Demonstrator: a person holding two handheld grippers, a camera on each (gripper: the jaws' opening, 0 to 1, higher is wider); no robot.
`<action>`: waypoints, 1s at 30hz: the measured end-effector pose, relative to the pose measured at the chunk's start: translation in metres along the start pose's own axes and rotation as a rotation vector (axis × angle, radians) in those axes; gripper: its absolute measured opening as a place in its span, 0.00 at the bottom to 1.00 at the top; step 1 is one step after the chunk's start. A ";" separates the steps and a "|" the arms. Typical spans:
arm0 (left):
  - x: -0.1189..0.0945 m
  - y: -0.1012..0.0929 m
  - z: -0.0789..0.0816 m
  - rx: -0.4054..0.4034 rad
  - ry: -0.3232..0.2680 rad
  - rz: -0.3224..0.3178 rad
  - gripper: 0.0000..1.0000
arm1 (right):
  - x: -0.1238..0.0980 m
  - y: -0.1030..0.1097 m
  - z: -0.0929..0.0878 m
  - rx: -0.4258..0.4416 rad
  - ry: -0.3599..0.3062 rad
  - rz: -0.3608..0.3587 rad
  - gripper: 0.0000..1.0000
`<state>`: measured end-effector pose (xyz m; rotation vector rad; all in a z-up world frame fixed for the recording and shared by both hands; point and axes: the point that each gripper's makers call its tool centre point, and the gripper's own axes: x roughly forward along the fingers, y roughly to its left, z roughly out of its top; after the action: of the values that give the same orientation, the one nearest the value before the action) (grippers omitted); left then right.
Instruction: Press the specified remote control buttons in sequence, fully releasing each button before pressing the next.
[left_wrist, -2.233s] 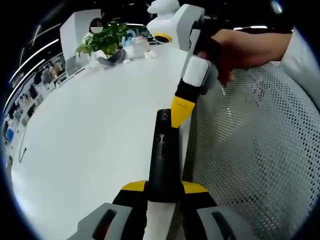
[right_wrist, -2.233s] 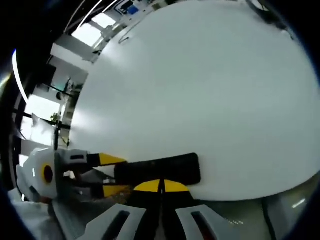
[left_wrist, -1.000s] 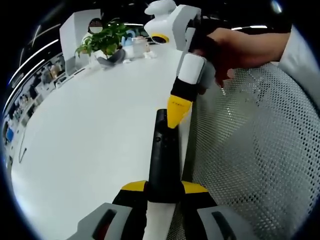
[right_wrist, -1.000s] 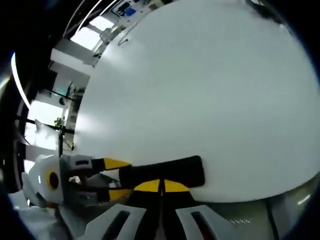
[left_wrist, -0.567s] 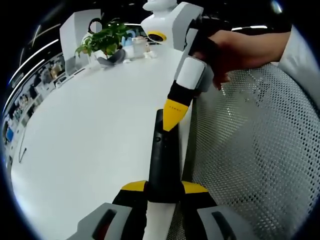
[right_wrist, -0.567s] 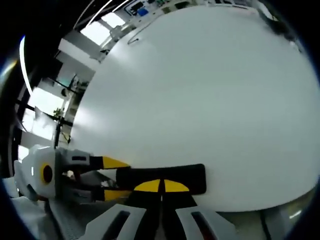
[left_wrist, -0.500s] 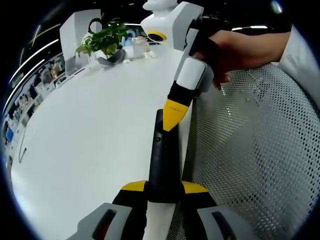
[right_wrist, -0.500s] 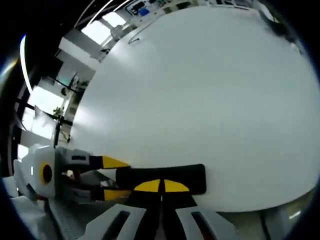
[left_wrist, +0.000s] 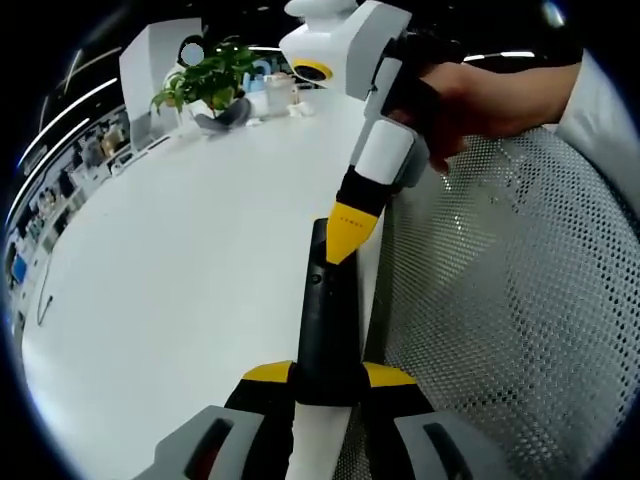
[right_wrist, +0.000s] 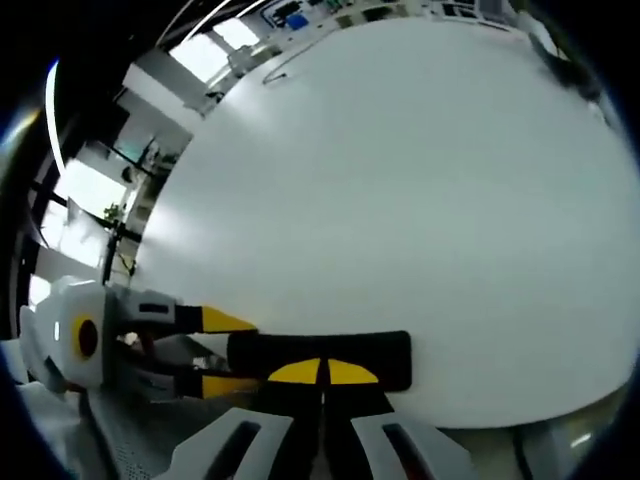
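A long black remote control (left_wrist: 327, 310) lies along the white table's near edge, and my left gripper (left_wrist: 328, 376) is shut on its near end. In the left gripper view my right gripper (left_wrist: 347, 232) comes down from the upper right, a hand holding it, its yellow tips shut and resting on the remote's far end. In the right gripper view the remote (right_wrist: 320, 355) lies crosswise just past my right gripper (right_wrist: 322, 373), whose yellow tips meet over it. The left gripper (right_wrist: 215, 350) clamps the remote's left end there.
The white table (left_wrist: 190, 230) stretches far and left. A potted plant (left_wrist: 208, 78) and small items stand at its far end. A white mesh chair back (left_wrist: 510, 290) sits right of the remote, past the table edge. Office desks lie beyond.
My right gripper's tips slid slightly toward the remote's far end and tilted a little. The left gripper and the remote have stayed put.
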<state>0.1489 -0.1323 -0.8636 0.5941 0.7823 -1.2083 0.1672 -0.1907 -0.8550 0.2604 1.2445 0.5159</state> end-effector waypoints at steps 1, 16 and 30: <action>0.000 0.000 0.000 0.000 0.000 0.000 0.24 | 0.000 0.000 0.000 -0.007 0.001 -0.002 0.00; -0.001 0.000 0.000 0.001 -0.001 0.000 0.24 | -0.002 0.001 0.000 0.008 0.004 0.000 0.00; -0.001 -0.001 0.000 0.001 0.001 -0.001 0.24 | -0.001 0.000 -0.004 -0.025 0.031 -0.028 0.00</action>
<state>0.1481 -0.1321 -0.8629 0.5955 0.7831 -1.2098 0.1635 -0.1916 -0.8552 0.2142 1.2694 0.5127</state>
